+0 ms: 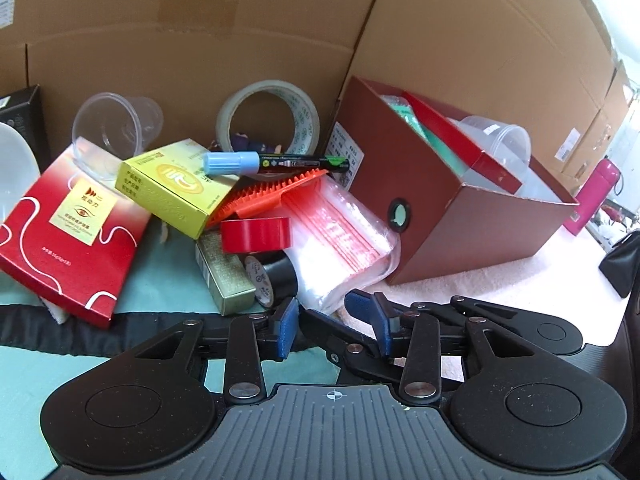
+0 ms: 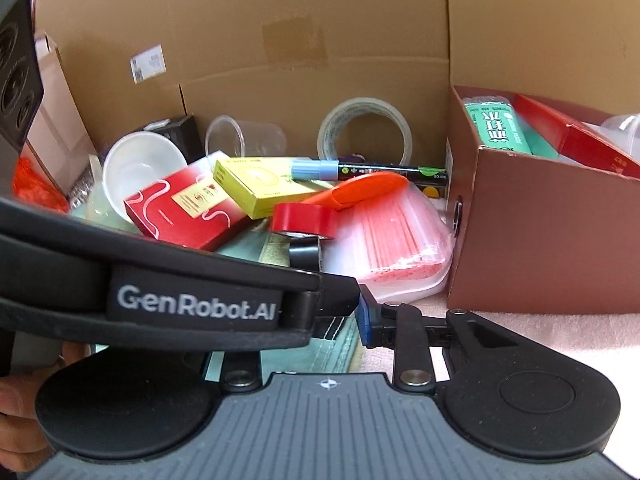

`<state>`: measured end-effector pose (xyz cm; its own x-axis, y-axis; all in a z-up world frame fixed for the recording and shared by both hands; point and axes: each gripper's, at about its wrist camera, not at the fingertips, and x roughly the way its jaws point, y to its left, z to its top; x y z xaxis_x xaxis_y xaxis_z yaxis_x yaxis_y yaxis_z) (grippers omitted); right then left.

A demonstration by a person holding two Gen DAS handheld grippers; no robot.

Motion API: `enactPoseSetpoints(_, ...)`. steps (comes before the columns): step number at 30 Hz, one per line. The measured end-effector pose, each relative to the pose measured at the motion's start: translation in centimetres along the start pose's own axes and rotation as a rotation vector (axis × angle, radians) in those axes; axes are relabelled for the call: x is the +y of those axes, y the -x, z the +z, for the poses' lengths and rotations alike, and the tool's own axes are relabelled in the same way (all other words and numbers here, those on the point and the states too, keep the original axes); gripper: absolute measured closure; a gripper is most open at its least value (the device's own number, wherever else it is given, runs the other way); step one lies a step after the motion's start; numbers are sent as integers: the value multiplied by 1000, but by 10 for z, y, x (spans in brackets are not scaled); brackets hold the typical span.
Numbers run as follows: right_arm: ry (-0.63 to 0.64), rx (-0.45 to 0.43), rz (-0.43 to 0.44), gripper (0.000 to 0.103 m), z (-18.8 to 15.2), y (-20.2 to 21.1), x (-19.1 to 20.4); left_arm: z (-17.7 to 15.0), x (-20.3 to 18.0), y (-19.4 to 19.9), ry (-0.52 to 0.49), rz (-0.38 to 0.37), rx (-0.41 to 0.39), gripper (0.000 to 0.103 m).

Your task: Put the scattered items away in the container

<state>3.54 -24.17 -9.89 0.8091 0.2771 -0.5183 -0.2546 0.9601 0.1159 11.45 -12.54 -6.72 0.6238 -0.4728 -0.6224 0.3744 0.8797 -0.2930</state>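
Left gripper (image 1: 332, 326) and right gripper (image 2: 344, 320) are half-closed with fingers crossed into each other. Neither holds an item; can't tell if they're pressing. Pile (image 1: 180, 192) sits left of box (image 1: 460, 216), marker (image 1: 276, 162) on top. Risk: snagged fingers jerk into pile, marker rolls off.

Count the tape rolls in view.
3. Clear roll upright against the cardboard wall; red roll mid-pile; black roll just below the red one. More may be buried under the pile.
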Motion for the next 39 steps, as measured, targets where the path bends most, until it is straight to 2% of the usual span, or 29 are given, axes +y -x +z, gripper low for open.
enactPoseSetpoints(1,-17,-6,-4,62,-1,2,-3,1,0,0,4,-11,-7,52)
enactPoseSetpoints(2,-33,-7,-17,48,-1,4,-6,3,-1,0,7,-16,-15,52)
enactPoseSetpoints(3,-41,-5,-36,40,-3,6,-9,6,-2,0,9,-18,-22,50)
enactPoseSetpoints(5,-51,6,-67,40,-5,7,-15,12,-6,-4,9,-40,-16,43)
enactPoseSetpoints(8,-88,25,-67,45,-3,3,-24,21,-11,-13,7,-59,-2,42)
enactPoseSetpoints(11,-111,29,-35,45,1,-4,-27,26,-14,-26,-22,3,0,42)
enactPoseSetpoints(14,-123,25,-17,45,6,-12,-26,31,-1,-39,1,50,23,43)
enactPoseSetpoints(18,-163,44,-4,47,9,-25,-32,37,10,-39,30,32,19,49)
enactPoseSetpoints(19,-180,49,6,47,10,-27,-33,37,10,-40,19,33,22,54)
enactPoseSetpoints(20,-192,52,15,49,10,-28,-35,37,8,-40,4,39,23,55)
enactPoseSetpoints(21,-200,54,25,52,10,-29,-36,37,6,-41,-10,48,23,62)
enactPoseSetpoints(22,-208,56,37,55,10,-30,-38,37,3,-41,-22,57,22,74)
enactPoseSetpoints(23,-215,57,55,66,10,-30,-39,37,2,-41,-28,56,21,78)
enactPoseSetpoints(24,-221,55,71,77,10,-30,-39,38,1,-41,-30,42,24,95)
enactPoseSetpoints(25,-218,52,81,80,10,-29,-38,38,0,-39,-32,31,28,103)
enactPoseSetpoints(28,-167,46,63,91,10,-28,-28,35,-6,-36,-65,35,32,103)
enactPoseSetpoints(29,-158,41,68,98,11,-26,-26,33,-7,-34,-71,36,32,103)
enactPoseSetpoints(30,-151,36,65,100,11,-24,-24,32,-8,-33,-73,35,33,103)
enactPoseSetpoints(39,-91,35,108,102,5,-9,-9,13,-11,-8,-60,27,30,103)
